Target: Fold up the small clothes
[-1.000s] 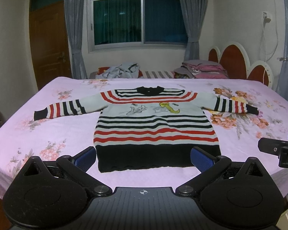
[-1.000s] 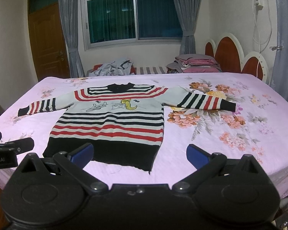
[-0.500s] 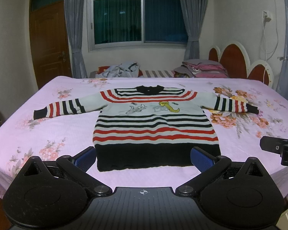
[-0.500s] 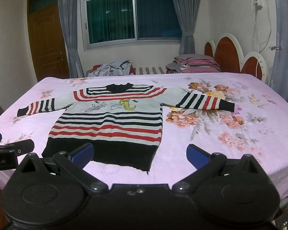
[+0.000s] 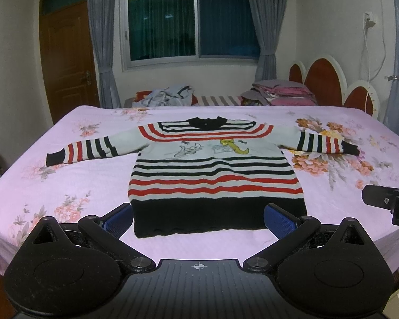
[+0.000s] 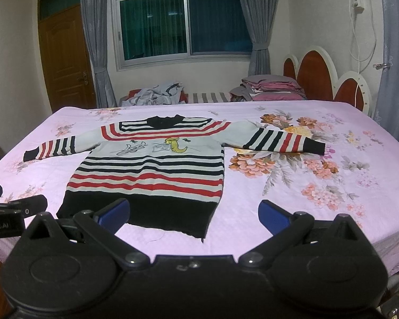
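A: Report sweater (image 5: 215,170) position.

B: It lies flat on the bed (image 5: 74,186), front up, both sleeves spread, collar at 12 o'clock, black hem at 6 o'clock near the bed's near edge.

A: State of left claw (image 5: 198,218)?

B: Wide, holding nothing. In its own view the blue pads (image 5: 118,219) sit either side of the hem, short of the fabric.

A: Right claw (image 6: 192,214)?

B: Also wide and unloaded. Its left pad (image 6: 114,211) overlaps the hem in the picture; contact cannot be confirmed.

A: What differs between views?

B: The left view centres the sweater and shows the right claw's tip at 3 o'clock. The right view puts the sweater toward 10 o'clock, shows more of the floral print (image 6: 292,159) beside the sleeve, and shows the left claw's tip at 9 o'clock.

A: Background?

B: Both show a window (image 5: 191,24), a door (image 5: 66,58), a headboard (image 5: 327,79) and folded bedding (image 5: 282,93) at the far side.
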`<state>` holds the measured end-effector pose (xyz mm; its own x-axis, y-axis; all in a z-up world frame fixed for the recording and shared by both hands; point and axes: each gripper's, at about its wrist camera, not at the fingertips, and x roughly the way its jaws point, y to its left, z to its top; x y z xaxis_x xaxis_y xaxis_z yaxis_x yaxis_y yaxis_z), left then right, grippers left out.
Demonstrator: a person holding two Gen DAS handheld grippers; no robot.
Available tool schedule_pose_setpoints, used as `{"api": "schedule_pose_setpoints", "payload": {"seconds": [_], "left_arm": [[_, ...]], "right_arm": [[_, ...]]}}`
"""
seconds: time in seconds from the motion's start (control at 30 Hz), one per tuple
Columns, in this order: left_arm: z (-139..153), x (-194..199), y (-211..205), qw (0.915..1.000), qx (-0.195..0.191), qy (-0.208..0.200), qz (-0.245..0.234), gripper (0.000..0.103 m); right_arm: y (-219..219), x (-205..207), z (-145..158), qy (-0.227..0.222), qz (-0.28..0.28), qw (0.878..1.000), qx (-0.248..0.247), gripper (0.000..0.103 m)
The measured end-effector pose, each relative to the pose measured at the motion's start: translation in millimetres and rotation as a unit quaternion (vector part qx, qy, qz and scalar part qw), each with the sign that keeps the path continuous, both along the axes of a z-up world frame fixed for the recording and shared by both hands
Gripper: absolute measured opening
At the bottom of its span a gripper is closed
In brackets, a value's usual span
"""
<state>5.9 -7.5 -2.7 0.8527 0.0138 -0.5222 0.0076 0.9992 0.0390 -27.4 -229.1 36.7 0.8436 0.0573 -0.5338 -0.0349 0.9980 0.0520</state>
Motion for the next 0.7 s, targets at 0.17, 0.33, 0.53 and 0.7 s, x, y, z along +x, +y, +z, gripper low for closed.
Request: {"api": "schedule_pose_setpoints", "payload": {"seconds": [0.17,0.33,0.53,0.7], "left_arm": [[0.1,0.7,0.3,1.0,0.0,-0.001,0.001,0.103],[0.2,1.0,0.3,1.0,-0.001,0.0,0.0,0.103],[0.4,1.5,0.2,1.0,0.0,0.002,0.001,0.103],[-0.4,1.7,1.4,1.0,-0.001,0.003,0.004,0.103]], "right_arm": [[-0.7,1.0,0.7,0.0,0.0,1.0,0.0,0.103],[-1.9,1.8,0.7,0.001,0.0,1.0,0.0,0.103],[-2.2,1.9,0.7,0.001,0.0,1.0,0.001,0.103],[-2.5,2.4,-0.2,0.002,0.0,1.0,0.001,0.103]]}}
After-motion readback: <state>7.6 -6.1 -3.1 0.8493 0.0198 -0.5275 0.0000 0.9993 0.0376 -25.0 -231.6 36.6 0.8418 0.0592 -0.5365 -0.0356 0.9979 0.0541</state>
